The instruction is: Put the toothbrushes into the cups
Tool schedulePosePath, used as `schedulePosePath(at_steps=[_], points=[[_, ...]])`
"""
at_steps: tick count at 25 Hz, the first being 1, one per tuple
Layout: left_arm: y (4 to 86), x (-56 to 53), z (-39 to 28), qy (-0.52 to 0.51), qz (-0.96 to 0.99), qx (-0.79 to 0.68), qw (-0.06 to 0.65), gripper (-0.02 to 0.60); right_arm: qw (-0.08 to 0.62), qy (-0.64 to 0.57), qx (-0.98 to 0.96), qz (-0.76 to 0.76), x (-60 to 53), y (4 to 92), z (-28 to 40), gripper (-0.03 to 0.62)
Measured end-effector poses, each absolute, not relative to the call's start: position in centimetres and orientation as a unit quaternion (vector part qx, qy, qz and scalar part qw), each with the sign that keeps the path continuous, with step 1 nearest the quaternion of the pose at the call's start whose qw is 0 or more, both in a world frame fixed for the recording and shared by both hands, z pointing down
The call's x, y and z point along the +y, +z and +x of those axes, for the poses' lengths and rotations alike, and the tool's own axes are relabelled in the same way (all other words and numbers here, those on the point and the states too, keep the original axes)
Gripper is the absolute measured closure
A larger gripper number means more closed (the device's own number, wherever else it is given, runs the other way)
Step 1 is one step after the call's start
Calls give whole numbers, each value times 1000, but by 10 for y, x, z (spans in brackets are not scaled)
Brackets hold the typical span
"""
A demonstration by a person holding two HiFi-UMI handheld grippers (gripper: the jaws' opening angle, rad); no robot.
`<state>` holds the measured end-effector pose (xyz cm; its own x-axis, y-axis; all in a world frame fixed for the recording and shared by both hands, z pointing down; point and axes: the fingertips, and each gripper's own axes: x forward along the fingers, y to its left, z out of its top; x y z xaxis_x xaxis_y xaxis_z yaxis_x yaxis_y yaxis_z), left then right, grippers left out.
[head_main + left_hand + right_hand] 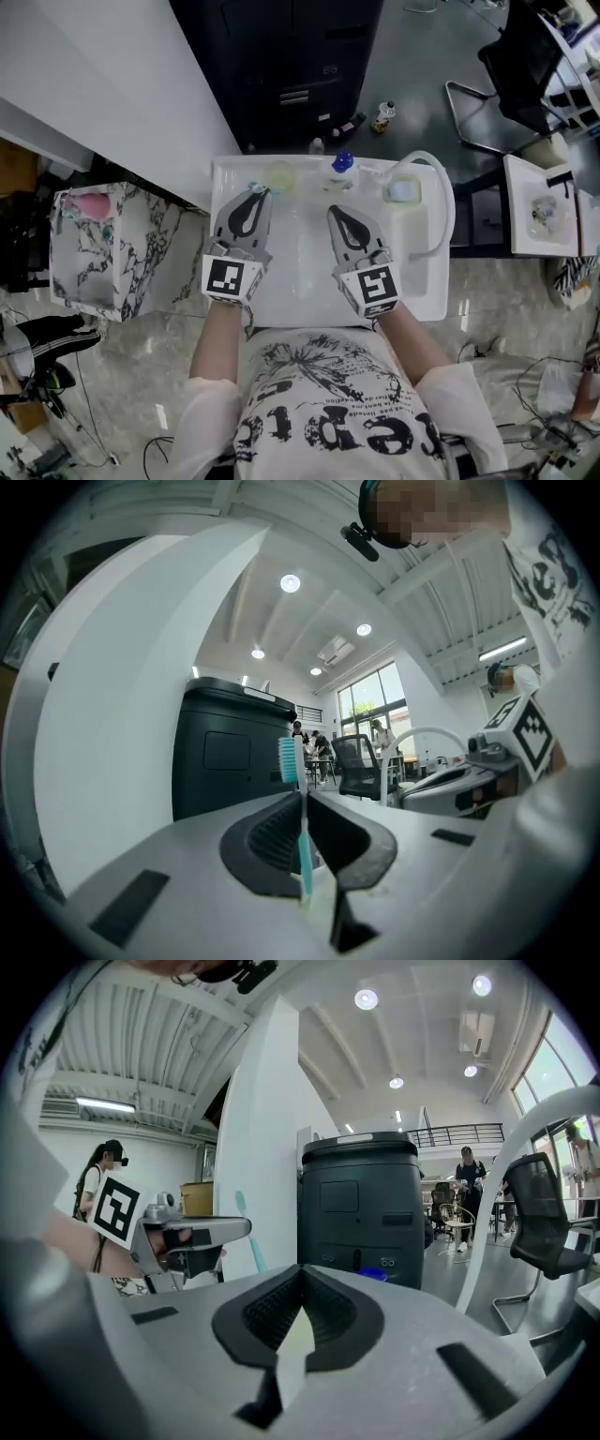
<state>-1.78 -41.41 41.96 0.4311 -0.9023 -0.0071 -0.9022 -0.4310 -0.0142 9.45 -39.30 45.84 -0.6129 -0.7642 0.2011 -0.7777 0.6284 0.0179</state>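
A teal toothbrush (302, 841) stands upright between the jaws of my left gripper (304, 799), which is shut on its handle; the bristle head (289, 759) rises above the tips. In the head view the left gripper (255, 193) hovers over the white table (300, 281), just short of a pale yellow cup (280, 175). My right gripper (334, 212) lies beside it, pointing toward a blue-topped item (343, 164) and a pale green cup (403, 191). In its own view the right gripper (302, 1274) has its jaws together, with nothing showing past the tips.
A white arched tube (442, 202) curves over the table's right end. A black cabinet (291, 66) stands behind the table and a marble-patterned box (103, 248) to its left. An office chair (511, 75) and another white table (544, 211) are at the right.
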Motion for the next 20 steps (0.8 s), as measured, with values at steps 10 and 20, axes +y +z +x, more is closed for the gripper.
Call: schedulePosePath(at_steps=[10,20], points=[[480,-470,-17,-19,-855,518,-24,556,103,50,-897,427,-416,478,78,601],[537,-493,-24,-28,-844,524,-106,556,120,77,-887,438,-425,502,78,600]])
